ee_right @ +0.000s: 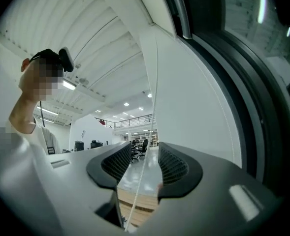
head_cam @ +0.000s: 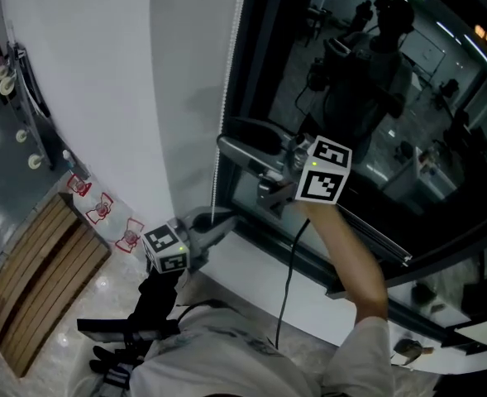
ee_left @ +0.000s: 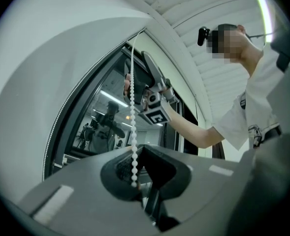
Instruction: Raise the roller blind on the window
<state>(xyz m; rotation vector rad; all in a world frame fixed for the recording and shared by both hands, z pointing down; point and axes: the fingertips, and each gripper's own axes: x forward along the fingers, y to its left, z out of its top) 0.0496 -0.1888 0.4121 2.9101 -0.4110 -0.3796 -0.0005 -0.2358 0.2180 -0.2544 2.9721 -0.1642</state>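
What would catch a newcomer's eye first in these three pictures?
The white roller blind fills the left of the head view beside a dark window that mirrors the person. At the blind's edge hangs a bead chain: the left gripper, low, is shut on it, while the right gripper, higher up, stands open with the chain running between its jaws.

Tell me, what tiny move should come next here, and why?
Probably close the fingers of the right gripper on the bead chain: it runs loose between them, higher up, while the left gripper is clamped on it lower down.
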